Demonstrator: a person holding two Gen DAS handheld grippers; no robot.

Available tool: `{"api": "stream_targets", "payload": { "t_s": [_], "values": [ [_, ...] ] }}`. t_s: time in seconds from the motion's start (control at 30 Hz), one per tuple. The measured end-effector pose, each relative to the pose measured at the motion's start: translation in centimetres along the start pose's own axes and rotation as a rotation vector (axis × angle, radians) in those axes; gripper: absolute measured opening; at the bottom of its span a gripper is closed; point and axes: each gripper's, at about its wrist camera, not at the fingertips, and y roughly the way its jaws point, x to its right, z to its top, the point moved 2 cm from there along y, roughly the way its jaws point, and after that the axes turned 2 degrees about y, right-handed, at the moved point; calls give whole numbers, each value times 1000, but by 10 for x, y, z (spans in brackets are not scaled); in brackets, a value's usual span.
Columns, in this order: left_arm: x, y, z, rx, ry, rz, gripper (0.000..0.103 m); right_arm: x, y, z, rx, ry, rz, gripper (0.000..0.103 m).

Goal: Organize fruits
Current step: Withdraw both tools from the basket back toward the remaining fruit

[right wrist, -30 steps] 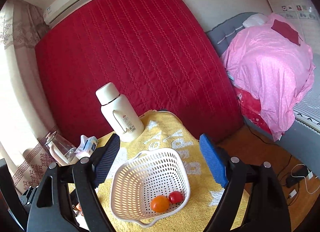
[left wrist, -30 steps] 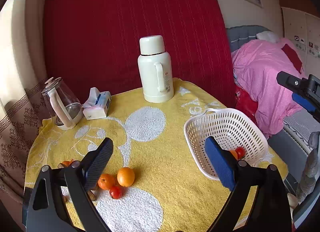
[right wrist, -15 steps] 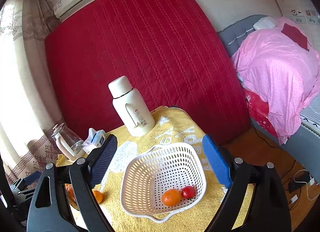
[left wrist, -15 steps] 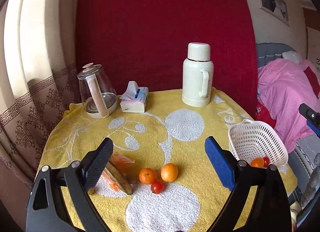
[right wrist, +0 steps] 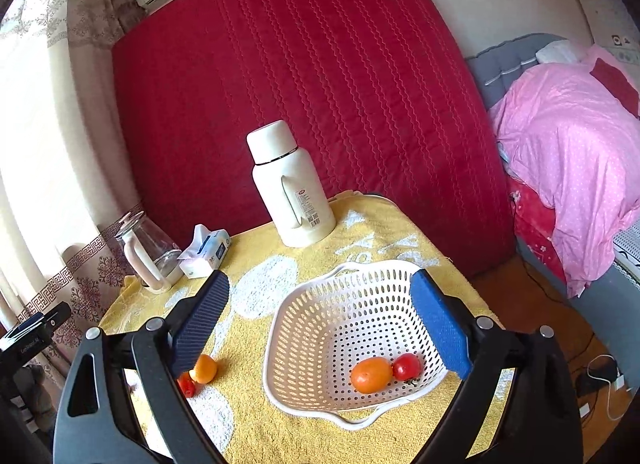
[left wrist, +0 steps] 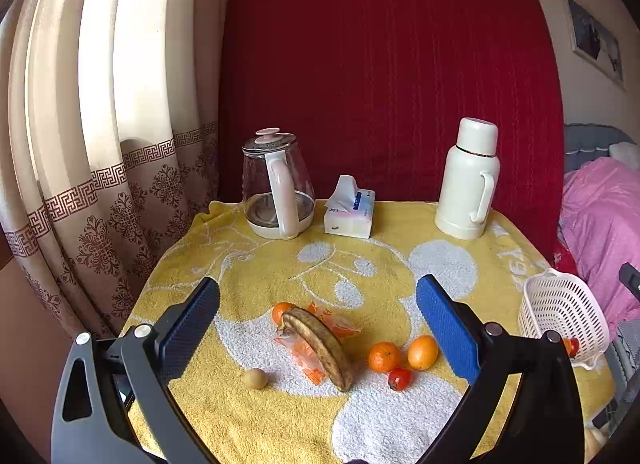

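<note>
In the left wrist view a browned banana (left wrist: 320, 346) lies on an orange wrapper, with an orange (left wrist: 282, 311) behind it, two more oranges (left wrist: 384, 357) (left wrist: 423, 352), a small red tomato (left wrist: 399, 379) and a small tan fruit (left wrist: 255, 378) on the yellow towel. My left gripper (left wrist: 318, 322) is open and empty above them. The white basket (right wrist: 312, 328) holds an orange (right wrist: 371, 375) and a tomato (right wrist: 407, 366). My right gripper (right wrist: 318, 324) is open and empty above the basket.
A glass kettle (left wrist: 277, 183), a tissue box (left wrist: 349, 210) and a white thermos (left wrist: 468, 180) stand along the table's back edge. A curtain hangs at the left. A pink bed (right wrist: 568, 152) is at the right. The basket (left wrist: 560, 318) sits at the table's right edge.
The left gripper view has swung left, from the basket toward the loose fruit; banana and tan fruit are now in view. The right gripper has shifted slightly over the basket. Both stayed open.
</note>
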Motion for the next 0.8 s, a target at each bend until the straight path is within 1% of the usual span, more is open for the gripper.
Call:
{"api": "stream_targets", "payload": {
  "t_s": [0.27, 0.47, 0.6, 0.8],
  "values": [
    [-39, 7, -13, -26, -38, 67, 98, -18, 2, -10, -29, -41, 35, 93],
    [-69, 21, -29, -68, -70, 129, 98, -31, 5, -17, -46, -69, 55, 93],
    [-82, 31, -40, -98, -77, 149, 98, -39, 11, -24, -72, -90, 65, 93],
    [-90, 49, -56, -149, -75, 156, 98, -52, 18, -38, -111, -129, 80, 93]
  ]
}}
